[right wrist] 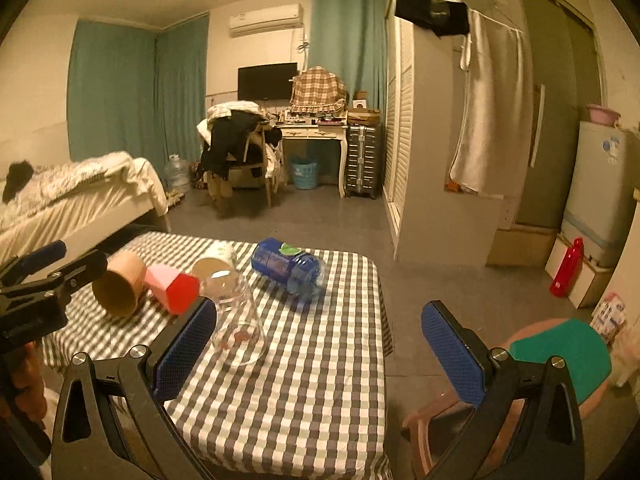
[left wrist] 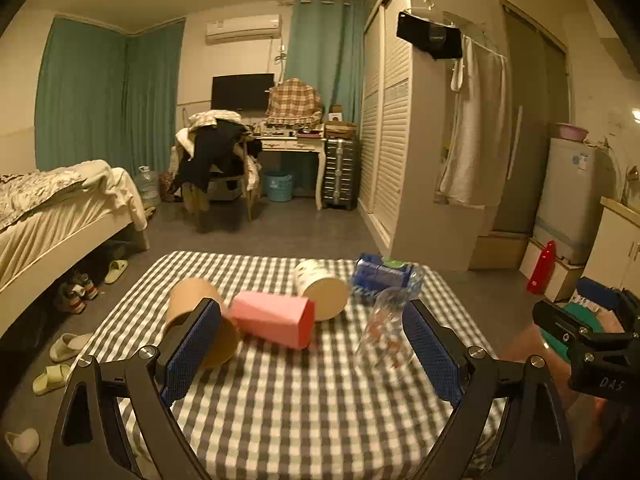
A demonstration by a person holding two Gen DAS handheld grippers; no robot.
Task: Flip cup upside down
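A clear glass cup point(left wrist: 386, 330) point(right wrist: 236, 320) stands mouth down on the checked table point(left wrist: 288, 404) point(right wrist: 312, 360). A pink cup point(left wrist: 276, 318) point(right wrist: 172, 286), a brown paper cup point(left wrist: 192, 304) point(right wrist: 118, 286) and a white paper cup point(left wrist: 322, 288) point(right wrist: 214, 266) lie on their sides behind it. My left gripper point(left wrist: 312, 344) is open and empty, with the pink cup and the glass ahead between its fingers. My right gripper point(right wrist: 320, 340) is open and empty, with the glass just beside its left finger point(right wrist: 188, 344).
A blue-labelled plastic bottle point(left wrist: 386, 276) point(right wrist: 286, 268) lies at the table's far right. A stool with a green seat point(right wrist: 560, 356) stands right of the table. A bed point(left wrist: 60, 216) is on the left, a wardrobe point(left wrist: 400, 120) on the right.
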